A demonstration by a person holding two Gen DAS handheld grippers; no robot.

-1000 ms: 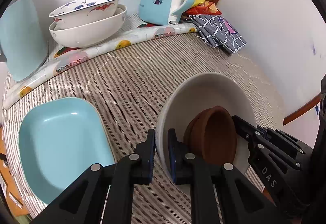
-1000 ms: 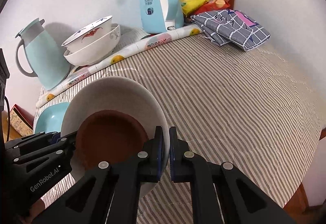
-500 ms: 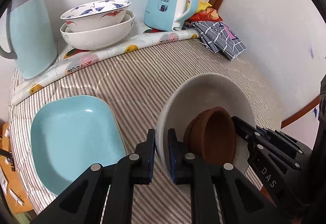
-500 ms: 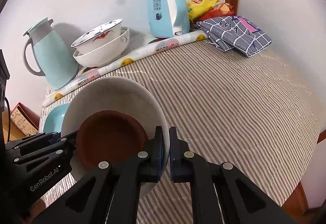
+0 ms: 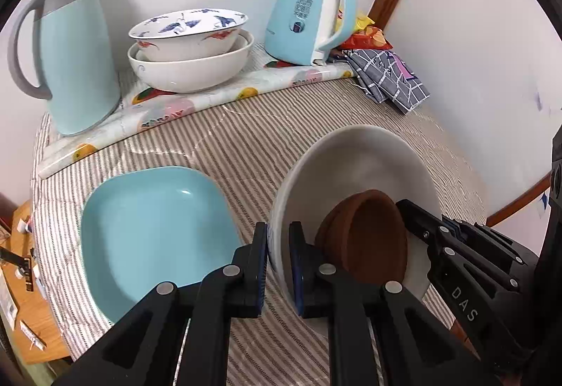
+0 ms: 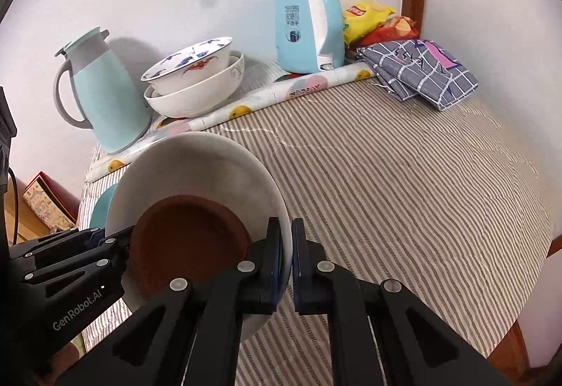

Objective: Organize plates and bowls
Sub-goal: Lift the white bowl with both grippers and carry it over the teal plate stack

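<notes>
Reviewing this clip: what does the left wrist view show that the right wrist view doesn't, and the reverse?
Only the left wrist view shows the whole light-blue square plate on the striped tablecloth and the wooden surface with small items at its left edge.

Only the right wrist view shows the yellow chip bag clearly and a patterned box low at left.

Both show the white bowl holding the brown bowl, each hand-held gripper clamped on its rim (left, right), the stacked bowls, thermos jug and electric kettle.
</notes>
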